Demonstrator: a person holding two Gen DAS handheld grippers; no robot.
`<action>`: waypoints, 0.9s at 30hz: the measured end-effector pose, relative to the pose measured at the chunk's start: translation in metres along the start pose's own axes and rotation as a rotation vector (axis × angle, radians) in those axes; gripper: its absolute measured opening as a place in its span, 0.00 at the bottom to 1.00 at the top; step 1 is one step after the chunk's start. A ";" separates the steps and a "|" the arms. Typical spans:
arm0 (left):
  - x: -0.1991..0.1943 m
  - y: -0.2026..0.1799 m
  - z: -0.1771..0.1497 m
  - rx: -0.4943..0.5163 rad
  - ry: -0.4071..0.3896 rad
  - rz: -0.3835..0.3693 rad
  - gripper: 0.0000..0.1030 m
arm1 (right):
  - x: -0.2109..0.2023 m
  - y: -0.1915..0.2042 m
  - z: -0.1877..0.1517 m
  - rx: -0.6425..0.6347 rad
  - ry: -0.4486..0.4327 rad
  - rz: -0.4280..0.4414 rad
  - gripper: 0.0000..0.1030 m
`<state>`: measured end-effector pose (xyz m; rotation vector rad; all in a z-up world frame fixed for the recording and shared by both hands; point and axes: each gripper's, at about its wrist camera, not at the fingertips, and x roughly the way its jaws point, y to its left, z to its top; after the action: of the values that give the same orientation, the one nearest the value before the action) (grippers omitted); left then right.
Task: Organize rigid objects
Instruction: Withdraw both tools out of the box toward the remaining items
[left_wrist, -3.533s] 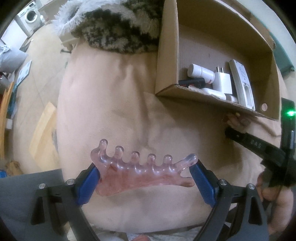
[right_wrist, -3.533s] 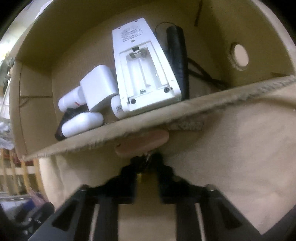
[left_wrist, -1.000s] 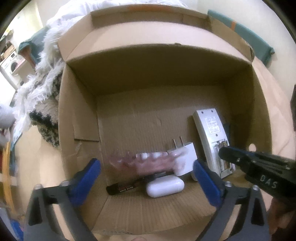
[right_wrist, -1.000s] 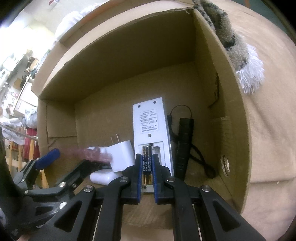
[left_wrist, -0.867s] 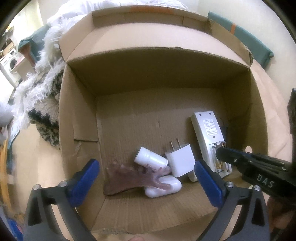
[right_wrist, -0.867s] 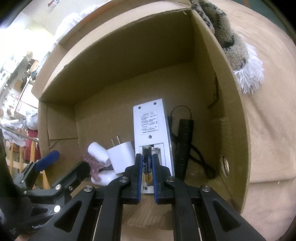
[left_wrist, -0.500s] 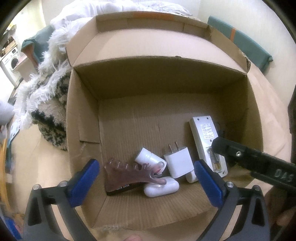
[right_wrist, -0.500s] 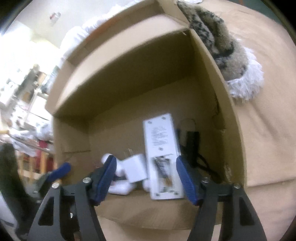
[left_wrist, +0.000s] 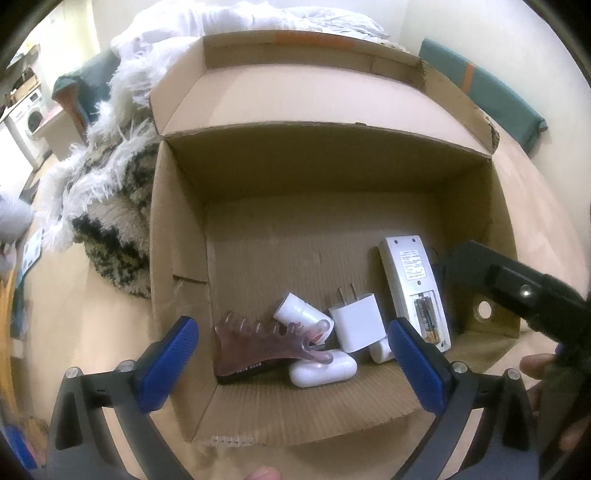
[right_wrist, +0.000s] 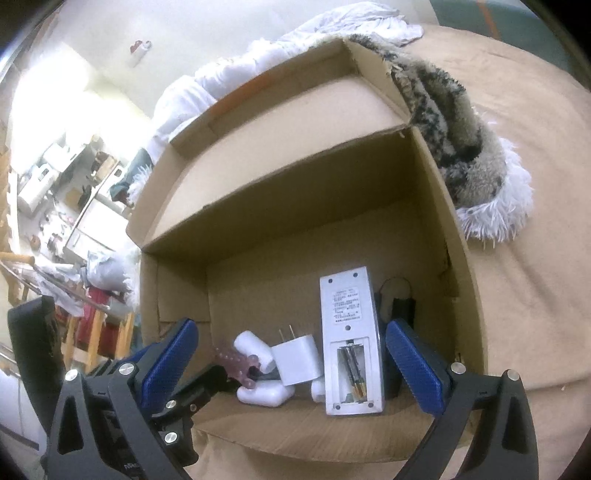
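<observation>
Lying in the cardboard box, the remote sits between the right hand-held gripper's jaws, which have just opened wide and hold nothing. Left of the remote are a white charger and pink comb. The left hand-held gripper gapes empty.

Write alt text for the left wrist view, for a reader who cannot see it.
An open cardboard box on a tan cover holds a pink comb, a white plug, a white case, a small white bottle and a remote with its battery bay open. The left gripper hangs open above it, empty; the right gripper shows at the right edge.
</observation>
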<state>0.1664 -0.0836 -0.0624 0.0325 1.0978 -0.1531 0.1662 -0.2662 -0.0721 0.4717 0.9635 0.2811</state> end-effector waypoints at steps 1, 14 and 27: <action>-0.001 0.000 -0.001 0.002 0.000 0.003 0.99 | 0.000 0.000 0.000 0.002 0.001 0.002 1.00; -0.030 0.010 -0.023 -0.018 -0.027 0.002 0.99 | -0.022 -0.004 -0.024 0.042 0.016 0.008 1.00; -0.047 0.037 -0.068 -0.122 0.023 -0.024 0.99 | -0.042 -0.018 -0.075 0.161 0.051 0.081 1.00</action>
<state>0.0905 -0.0352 -0.0539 -0.0884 1.1287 -0.1071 0.0807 -0.2807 -0.0875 0.6547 1.0229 0.2914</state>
